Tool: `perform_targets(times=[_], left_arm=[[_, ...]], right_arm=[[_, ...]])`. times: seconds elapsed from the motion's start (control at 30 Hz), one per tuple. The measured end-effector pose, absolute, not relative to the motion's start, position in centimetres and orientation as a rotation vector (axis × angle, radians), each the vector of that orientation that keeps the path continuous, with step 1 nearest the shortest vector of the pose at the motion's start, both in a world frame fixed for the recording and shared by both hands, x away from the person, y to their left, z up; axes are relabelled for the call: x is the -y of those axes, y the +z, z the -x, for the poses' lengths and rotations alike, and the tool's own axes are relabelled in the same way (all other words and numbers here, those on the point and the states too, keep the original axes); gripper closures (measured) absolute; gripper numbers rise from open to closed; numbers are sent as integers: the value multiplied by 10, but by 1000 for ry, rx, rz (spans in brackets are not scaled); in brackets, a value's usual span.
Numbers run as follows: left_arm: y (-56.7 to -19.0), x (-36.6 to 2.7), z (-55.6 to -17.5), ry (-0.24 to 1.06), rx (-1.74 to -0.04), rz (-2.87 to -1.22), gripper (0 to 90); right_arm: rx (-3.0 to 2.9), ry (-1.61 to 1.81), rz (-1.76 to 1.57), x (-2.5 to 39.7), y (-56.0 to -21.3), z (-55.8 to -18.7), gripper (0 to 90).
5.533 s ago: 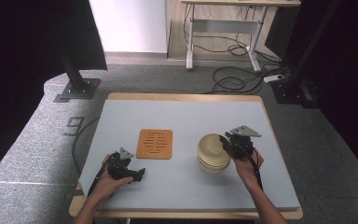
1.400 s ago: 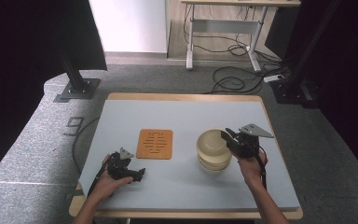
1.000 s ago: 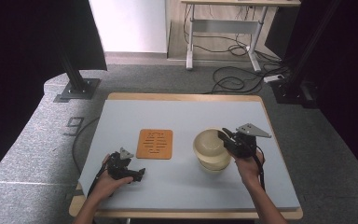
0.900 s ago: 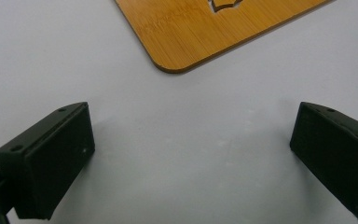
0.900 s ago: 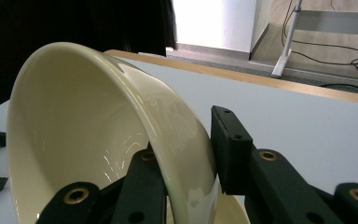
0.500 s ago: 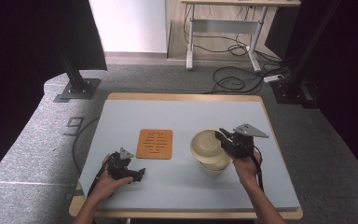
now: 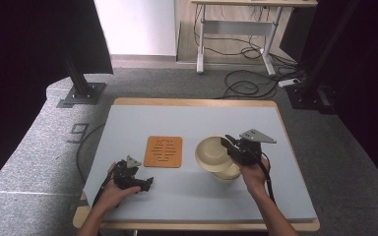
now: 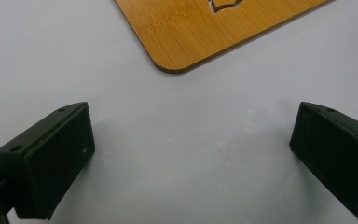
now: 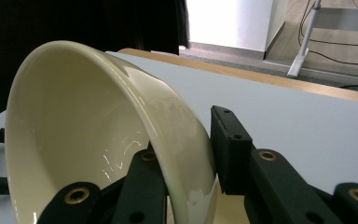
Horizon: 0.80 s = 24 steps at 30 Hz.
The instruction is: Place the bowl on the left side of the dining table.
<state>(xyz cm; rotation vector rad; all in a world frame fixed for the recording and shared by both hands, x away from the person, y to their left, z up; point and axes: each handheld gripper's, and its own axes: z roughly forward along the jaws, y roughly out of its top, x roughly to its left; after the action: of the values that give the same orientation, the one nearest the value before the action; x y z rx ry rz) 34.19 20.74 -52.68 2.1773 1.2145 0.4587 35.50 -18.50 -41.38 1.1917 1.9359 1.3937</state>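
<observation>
The right gripper [image 7: 232, 146] has its jaws clamped on the rim of a cream bowl [image 7: 213, 152], one jaw inside and one outside, holding it tilted above a second cream bowl [image 7: 229, 173] on the bench [image 7: 187, 118]. The left gripper [image 7: 145, 184] rests with jaws wide apart and empty, a bamboo trivet [image 8: 223, 32] just ahead of them.
</observation>
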Motion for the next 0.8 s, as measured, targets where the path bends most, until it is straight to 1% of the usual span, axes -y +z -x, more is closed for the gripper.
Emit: perform_targets(times=[0.8], left_arm=[[-527,-207,-342,457,-1214,-2179,0]], right_arm=[[-1984,1398,-1179,162,-416,-362,749]])
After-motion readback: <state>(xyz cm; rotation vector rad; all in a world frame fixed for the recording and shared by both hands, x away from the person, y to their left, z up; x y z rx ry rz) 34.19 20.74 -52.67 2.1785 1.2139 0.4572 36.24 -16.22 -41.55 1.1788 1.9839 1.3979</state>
